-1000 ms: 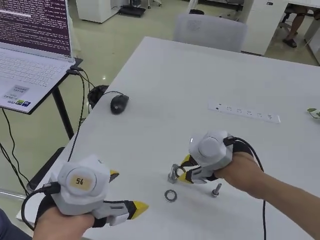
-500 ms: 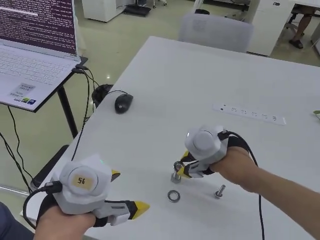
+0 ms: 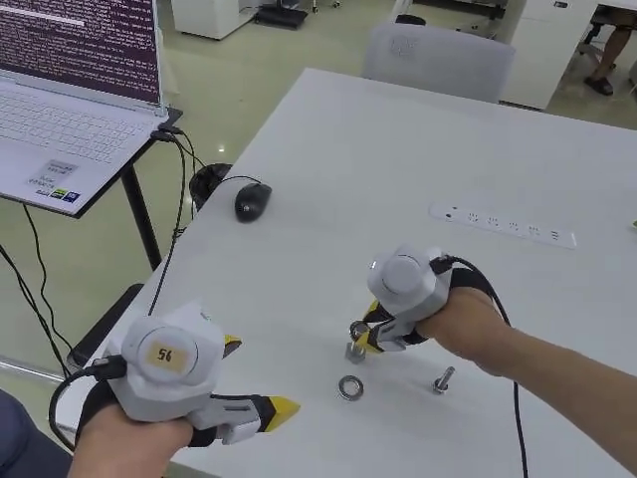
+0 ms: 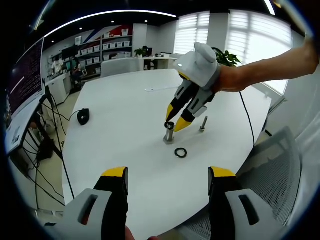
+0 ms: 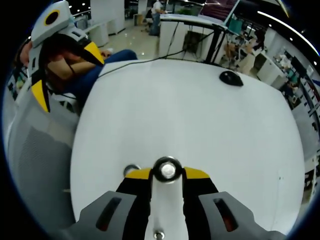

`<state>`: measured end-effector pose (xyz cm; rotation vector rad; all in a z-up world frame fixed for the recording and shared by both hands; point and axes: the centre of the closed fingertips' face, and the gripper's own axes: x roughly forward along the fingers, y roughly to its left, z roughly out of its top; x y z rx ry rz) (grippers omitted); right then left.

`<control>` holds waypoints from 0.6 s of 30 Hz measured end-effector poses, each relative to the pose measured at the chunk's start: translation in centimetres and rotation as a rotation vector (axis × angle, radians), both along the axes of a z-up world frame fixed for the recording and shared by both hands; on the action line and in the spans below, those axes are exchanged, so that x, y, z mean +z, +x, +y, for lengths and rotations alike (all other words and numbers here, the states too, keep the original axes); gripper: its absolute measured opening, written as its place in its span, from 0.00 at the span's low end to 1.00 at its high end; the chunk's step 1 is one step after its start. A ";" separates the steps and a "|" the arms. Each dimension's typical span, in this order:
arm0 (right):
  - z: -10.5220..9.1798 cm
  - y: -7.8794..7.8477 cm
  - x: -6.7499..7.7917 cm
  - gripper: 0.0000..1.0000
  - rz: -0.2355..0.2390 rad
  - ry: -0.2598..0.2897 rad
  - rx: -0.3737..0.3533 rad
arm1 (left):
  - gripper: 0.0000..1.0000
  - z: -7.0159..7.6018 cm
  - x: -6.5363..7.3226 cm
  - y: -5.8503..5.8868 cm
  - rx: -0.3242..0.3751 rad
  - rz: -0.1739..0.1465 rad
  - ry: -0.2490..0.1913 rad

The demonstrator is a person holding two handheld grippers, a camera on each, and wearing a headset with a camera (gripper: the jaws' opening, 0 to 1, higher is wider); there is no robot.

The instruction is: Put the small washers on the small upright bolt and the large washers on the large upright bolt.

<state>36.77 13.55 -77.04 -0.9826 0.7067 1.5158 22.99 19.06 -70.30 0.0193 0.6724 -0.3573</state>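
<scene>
- Right gripper (image 5: 166, 174) pinches a washer (image 4: 169, 125) atop the large bolt (image 4: 169, 136), hiding its tip.
- Left gripper (image 4: 168, 174) gapes wide; loose washer (image 3: 350, 387) and mouse (image 3: 253, 201) lie on the desk (image 3: 398, 149).

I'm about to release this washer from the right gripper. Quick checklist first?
1. Grip: right gripper shut on washer: ok.
2. Target: large bolt upright, washer right at its top: ok.
3. Washer's hole already over the bolt's tip: cannot tell.
4. Clearance: left gripper open, empty, away from the bolt: ok.
5. The loose washer lies flat, apart from the bolt: ok.
6. The small bolt upright: cannot tell; it looks tilted in the head view.
</scene>
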 end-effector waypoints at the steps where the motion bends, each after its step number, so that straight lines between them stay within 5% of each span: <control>1: 0.0 0.0 -0.2 0.24 0.003 -0.007 -0.003 | 0.64 0.0 0.0 0.0 0.001 0.000 -0.002; 18: 0.0 -0.1 -3.6 0.24 0.044 -0.070 -0.064 | 0.64 0.0 -0.1 -0.3 0.003 0.006 -0.002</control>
